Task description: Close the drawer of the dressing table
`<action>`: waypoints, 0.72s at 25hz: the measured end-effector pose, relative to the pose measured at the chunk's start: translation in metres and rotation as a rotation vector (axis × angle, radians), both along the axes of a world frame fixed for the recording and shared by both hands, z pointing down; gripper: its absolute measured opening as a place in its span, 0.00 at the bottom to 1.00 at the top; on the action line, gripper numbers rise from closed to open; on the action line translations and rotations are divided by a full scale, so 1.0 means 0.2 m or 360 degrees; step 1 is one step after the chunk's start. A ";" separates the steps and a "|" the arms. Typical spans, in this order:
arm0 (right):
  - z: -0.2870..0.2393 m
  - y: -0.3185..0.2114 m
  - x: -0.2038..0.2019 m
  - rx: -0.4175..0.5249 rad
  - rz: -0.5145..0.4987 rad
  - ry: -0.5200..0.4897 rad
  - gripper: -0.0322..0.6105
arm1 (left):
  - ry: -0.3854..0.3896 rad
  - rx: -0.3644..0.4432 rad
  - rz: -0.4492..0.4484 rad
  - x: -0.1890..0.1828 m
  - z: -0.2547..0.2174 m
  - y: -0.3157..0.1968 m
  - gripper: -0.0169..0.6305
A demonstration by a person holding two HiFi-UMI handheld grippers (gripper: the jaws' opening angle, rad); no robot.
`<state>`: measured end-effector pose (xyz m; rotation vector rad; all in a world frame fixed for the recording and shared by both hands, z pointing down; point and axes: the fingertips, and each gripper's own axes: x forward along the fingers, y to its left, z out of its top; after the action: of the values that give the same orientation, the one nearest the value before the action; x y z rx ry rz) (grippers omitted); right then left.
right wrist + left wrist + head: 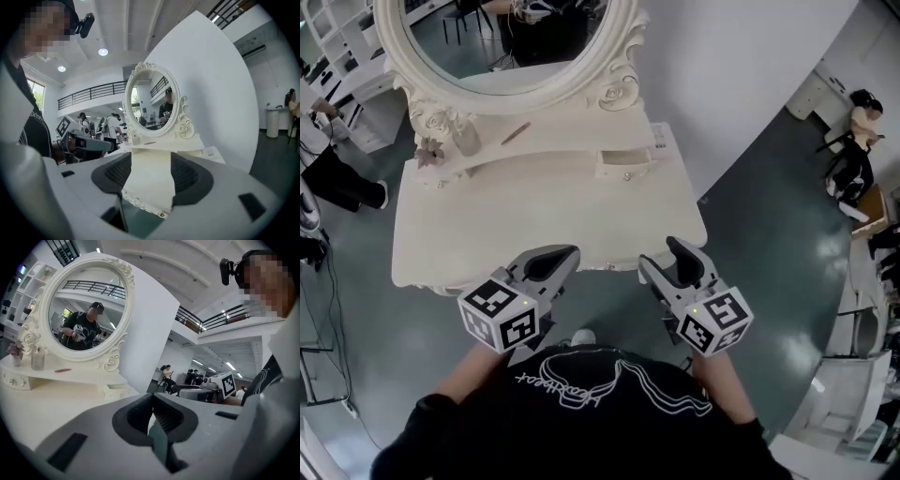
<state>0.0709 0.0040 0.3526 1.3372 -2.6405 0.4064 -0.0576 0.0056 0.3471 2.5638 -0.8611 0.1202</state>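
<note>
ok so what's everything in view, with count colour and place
table: 1, cream, centre
mirror: 1, cream frame, back of table
drawer: 1, cream, under mirror's right, pulled out slightly
jar: 1, clear, shelf left
flower: 1, pinkish, beside jar
stick: 1, reddish, shelf middle
paper: 1, white, table's back right
bystanders: 2, partly black, far left and right
left gripper: 1, grey, table front, fingers together, empty
right gripper: 1, grey, table front, fingers apart, empty

We read this as a big open lab hall, not a home. The dressing table [544,211] stands alone against a bare white partition [750,75] on a grey-green floor [769,225]. A railed balcony [220,319] runs under a high ceiling [154,263]. People [166,373] sit behind, with white shelves [337,37] at the edge.
</note>
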 end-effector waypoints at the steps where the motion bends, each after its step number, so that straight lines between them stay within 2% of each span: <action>1: 0.02 -0.04 0.00 -0.0005 0.0011 0.0011 0.44 | -0.0004 0.0000 -0.0001 -0.01 0.01 -0.04 0.03; 9: 0.14 -0.24 0.00 -0.0038 0.0081 0.0113 0.43 | -0.0022 -0.0038 -0.0065 -0.08 0.13 -0.25 0.03; 18: 0.36 -0.50 0.03 -0.0138 0.0058 0.0206 0.42 | -0.0039 -0.0109 -0.0149 -0.11 0.29 -0.47 0.03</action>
<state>0.0766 -0.0964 0.4247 1.3395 -2.4685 0.4193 -0.0804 -0.0885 0.4046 2.4587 -0.9677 0.1501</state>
